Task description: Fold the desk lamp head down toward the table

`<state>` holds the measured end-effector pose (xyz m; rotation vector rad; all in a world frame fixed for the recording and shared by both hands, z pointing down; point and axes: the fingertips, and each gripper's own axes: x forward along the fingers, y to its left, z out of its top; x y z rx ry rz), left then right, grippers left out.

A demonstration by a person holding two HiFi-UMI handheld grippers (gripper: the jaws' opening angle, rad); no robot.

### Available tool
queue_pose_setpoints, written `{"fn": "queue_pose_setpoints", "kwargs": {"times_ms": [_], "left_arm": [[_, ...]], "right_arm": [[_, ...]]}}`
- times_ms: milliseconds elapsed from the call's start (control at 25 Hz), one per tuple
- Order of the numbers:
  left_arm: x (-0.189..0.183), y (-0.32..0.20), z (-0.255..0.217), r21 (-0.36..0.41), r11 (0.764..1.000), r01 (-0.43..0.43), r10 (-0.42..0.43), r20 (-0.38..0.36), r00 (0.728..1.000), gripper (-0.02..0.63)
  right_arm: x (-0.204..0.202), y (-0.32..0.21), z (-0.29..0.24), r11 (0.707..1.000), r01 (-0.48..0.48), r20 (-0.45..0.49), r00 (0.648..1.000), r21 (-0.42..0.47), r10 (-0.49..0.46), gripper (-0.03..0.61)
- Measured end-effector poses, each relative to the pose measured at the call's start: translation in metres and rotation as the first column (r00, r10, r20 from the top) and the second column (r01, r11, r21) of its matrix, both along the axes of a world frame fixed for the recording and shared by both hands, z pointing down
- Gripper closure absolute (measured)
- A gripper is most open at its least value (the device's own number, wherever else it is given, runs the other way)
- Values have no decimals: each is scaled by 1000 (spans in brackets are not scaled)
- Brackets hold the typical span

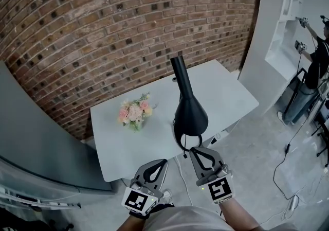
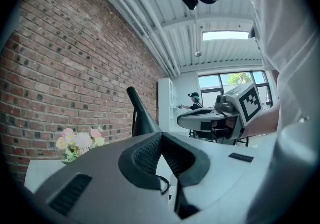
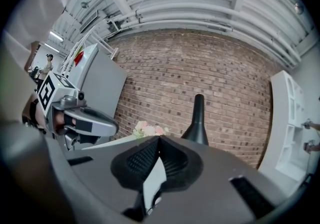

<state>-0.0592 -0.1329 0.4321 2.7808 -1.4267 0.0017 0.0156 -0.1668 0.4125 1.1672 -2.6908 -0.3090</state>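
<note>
Black finger pads on the right gripper (image 3: 159, 140) are pressed tight together, with nothing between them; the left gripper (image 2: 161, 135) is the same, tips squeezed together and empty; both point level, side by side, at the near edge of the white table (image 1: 123, 155).

Just past the right gripper's tips stands the black desk lamp (image 1: 189, 111); they are close to it, but the right gripper view shows a gap, so I think they do not touch. The lamp head is a cone; its thin end sticks up and its wide mouth faces down at the table. That could be a head already bowed down, or one that can still swing lower on its arm; these pictures alone do not say which. A thin black rod (image 2: 135, 118) shows behind the cone in the left gripper view.

The cone looks hard, smooth and shiny, so I guess pads would slip on it; it looks light, and the joint is likely stiff, so a hard push could tip the whole lamp. The wide part looks too fat to pinch; the thin neck near the top looks like the best place to hold.

Farther back sits a small bunch of pink flowers (image 1: 134, 112); behind it all is a brick wall (image 1: 103, 19).
</note>
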Motion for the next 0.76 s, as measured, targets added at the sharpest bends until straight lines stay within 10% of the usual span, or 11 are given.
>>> {"fn": "queue_pose_setpoints", "kwargs": {"times_ms": [760], "left_arm": [[-5,-1,1,-2,1000,3,-3,-12,1000,606]], "right_arm": [[-7,0,4,1000,18,-40,999,-10,-19,560]]}}
